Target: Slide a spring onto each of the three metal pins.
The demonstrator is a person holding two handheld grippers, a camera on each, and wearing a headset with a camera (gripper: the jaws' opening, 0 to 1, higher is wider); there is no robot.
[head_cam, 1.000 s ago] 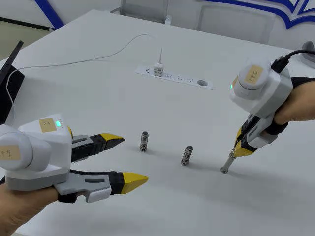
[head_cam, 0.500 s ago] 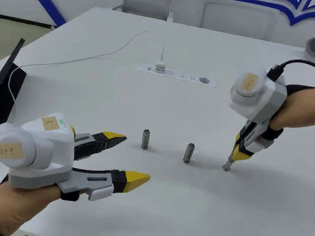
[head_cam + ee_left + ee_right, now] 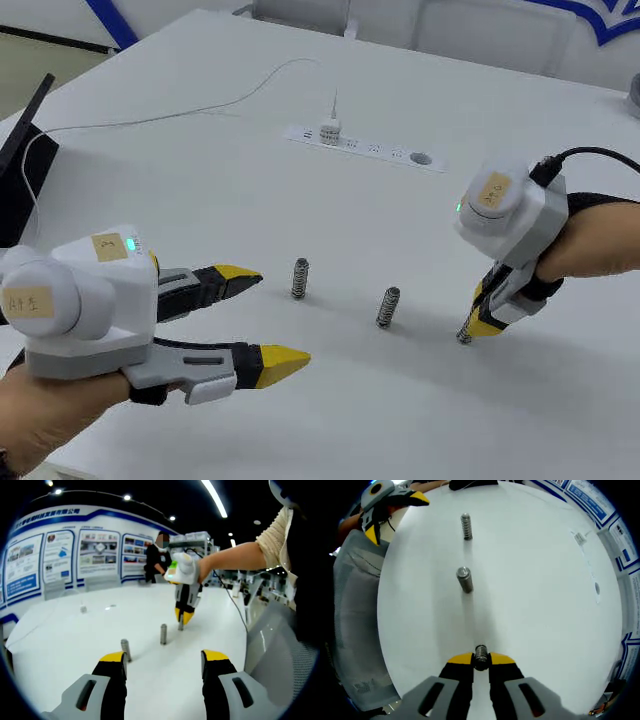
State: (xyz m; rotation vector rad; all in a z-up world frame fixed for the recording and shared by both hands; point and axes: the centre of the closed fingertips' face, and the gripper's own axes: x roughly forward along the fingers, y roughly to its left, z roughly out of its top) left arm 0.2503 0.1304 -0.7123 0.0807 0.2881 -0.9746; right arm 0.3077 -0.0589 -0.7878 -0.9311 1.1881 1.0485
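Left pin (image 3: 300, 278), middle pin (image 3: 388, 307): both look sprung.
Right pin (image 3: 464, 336): right gripper (image 3: 478, 325) clamped on spring (image 3: 480, 655); seating looks unfinished.
Left gripper (image 3: 277, 315): jaws apart, empty.

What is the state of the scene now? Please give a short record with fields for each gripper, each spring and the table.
left gripper: open, empty, held above the table, nearest to the left spring
right gripper: shut on the third spring, tips pointing down at the table
left spring: upright on its pin, free of both grippers
middle spring: upright on its pin, free of both grippers
table: white, with a power strip on the far side
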